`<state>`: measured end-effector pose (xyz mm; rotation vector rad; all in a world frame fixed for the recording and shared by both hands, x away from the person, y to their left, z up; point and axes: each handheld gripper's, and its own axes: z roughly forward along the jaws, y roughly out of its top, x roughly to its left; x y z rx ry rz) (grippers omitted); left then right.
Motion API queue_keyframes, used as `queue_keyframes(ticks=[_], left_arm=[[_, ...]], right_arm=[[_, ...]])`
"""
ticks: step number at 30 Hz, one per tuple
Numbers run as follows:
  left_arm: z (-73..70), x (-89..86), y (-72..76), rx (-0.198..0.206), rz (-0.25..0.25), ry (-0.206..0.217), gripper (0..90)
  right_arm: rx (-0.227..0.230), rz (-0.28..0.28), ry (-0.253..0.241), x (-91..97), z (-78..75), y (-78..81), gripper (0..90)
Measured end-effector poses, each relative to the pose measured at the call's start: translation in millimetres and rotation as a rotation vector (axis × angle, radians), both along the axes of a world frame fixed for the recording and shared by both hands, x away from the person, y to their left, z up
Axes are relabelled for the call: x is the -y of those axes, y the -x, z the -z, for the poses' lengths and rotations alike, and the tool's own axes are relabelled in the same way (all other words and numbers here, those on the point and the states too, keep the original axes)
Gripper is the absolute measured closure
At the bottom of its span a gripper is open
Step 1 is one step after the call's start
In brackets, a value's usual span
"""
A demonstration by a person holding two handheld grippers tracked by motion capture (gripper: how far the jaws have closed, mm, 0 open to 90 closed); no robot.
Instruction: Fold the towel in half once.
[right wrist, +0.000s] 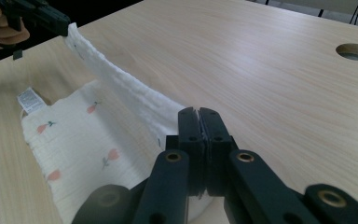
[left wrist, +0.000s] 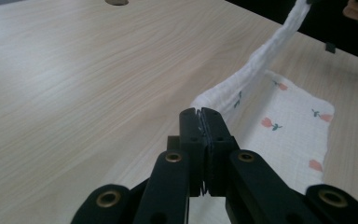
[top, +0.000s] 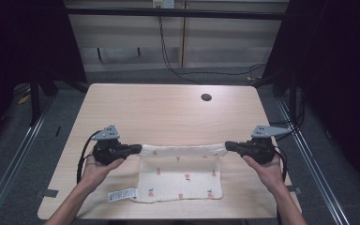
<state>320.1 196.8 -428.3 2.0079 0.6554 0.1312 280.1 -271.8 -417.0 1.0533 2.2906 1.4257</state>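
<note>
1. Left gripper (top: 136,149) and right gripper (top: 230,146) clamped tight on the far corners of the cloth (top: 180,180), lifting that edge
2. Near the table's (top: 168,105) front edge; label (top: 122,194) seen from the high view; far half bare

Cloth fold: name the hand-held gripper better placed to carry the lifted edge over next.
Neither alone, probably. The left hand-held gripper and right hand-held gripper are each shut on a far corner of the cloth, holding that edge raised and level. If one must lead, left: the label lies on its side.
</note>
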Motion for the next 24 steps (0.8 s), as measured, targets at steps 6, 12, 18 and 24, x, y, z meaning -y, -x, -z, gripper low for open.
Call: queue_keyframes(ticks=[6, 12, 18, 24], left_arm=[[1.7, 0.7, 16.0, -0.004, 0.010, -0.022, 88.6], [16.0, 0.5, 31.6, -0.029, 0.047, -0.062, 88.2], [20.4, -4.8, 45.8, -0.039, 0.066, -0.067, 88.1], [37.8, 6.4, 55.6, -0.070, 0.138, -0.140, 87.3]], right_arm=[[0.025, 0.006, 0.017, -1.6, -0.2, 20.8, 88.7], [-0.006, -0.001, 0.028, -2.8, 14.8, 35.5, 88.7], [-0.029, -0.033, 0.082, -11.4, 26.6, 57.0, 88.7], [-0.067, -0.049, 0.113, -10.2, 42.1, 65.5, 88.3]])
